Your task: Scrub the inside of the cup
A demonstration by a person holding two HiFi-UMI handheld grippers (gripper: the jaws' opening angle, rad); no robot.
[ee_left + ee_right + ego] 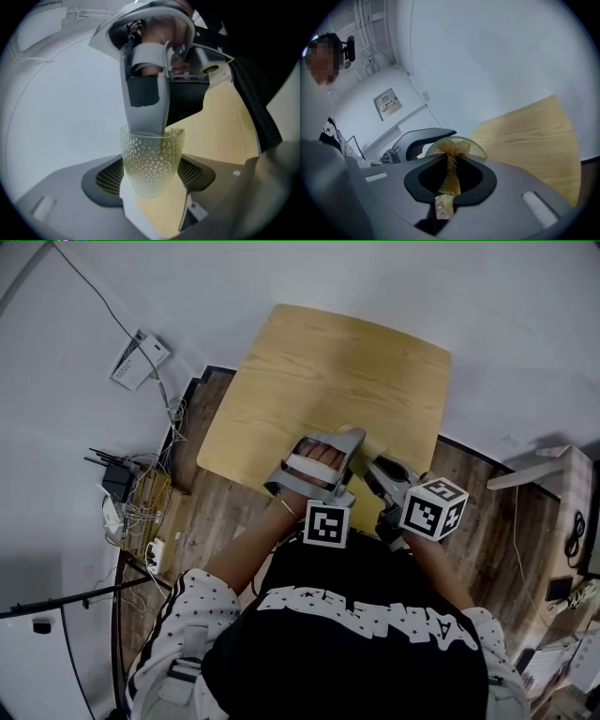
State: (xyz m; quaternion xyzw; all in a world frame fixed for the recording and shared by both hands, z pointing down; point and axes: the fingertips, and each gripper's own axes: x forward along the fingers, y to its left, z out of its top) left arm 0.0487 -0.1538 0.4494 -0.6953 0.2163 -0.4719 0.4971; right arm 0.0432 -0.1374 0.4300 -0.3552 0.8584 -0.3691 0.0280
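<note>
Firmly grips a pale green, honeycomb-patterned cup (151,161) in the left gripper (152,180), with dark mesh pads (110,177) pressed against its two sides, rounded base nearer the camera and mouth pointing away. Holds it in the air over the near part of a light wooden table (328,362), not touching the top. Clenches a brown fibrous scrubber (450,180) in the right gripper (449,161), jaws shut tight on its flat stem, frayed tuft spreading out beyond the tips. Reaches with that gripper into the cup from the mouth side: grey jaw dipping past the rim in the left gripper view, tuft sitting inside the round green rim in the right gripper view. Stands at the table's near edge in the head view, both grippers close together and angled toward each other, marker cubes (326,524) side by side just above a black shirt (356,652) with white lettering.
</note>
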